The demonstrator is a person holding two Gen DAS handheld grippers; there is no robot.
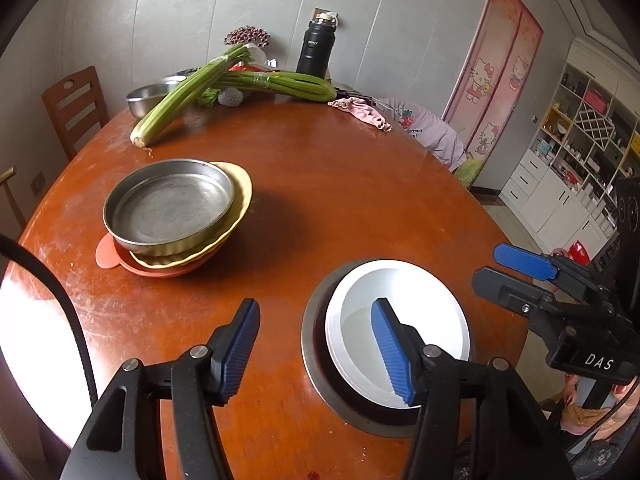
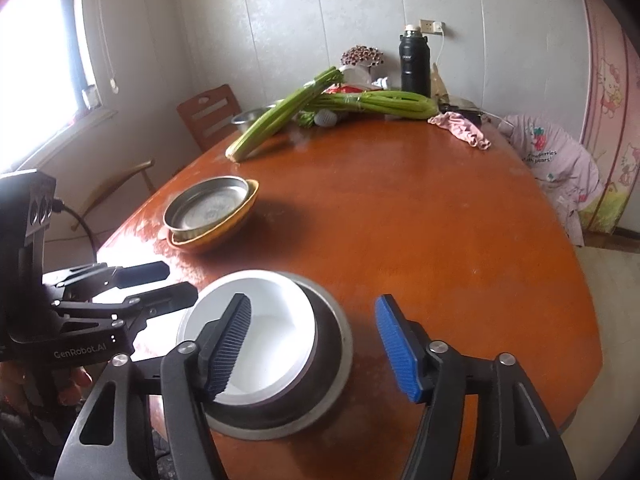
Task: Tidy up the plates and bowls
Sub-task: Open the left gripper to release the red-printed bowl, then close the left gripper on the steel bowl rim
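Between my left claw's blue ribbed pads the jaws stand parted and grasp nothing; one pad hangs over the white bowl, the other over bare table. My right claw is likewise released, its dark pad above the white bowl's rim and its blue pad out over the wood, with nothing pinched between them.

Directly beneath both claws, near the table's close edge, the white bowl sits mouth up inside a wider steel bowl, shifted off centre so the steel rim shows as a broad crescent on one side. Both are round, so neither has a long axis; both open straight upward.

Farther out on the orange-brown table lies a second stack: a shallow steel pan on top, a yellow fluted dish under it, and an orange plate with a small tab at the bottom, all upright. That makes two stacks, two pieces here and three there.

Along the far edge lie two celery bunches, a steel basin, a black flask and a pink cloth.
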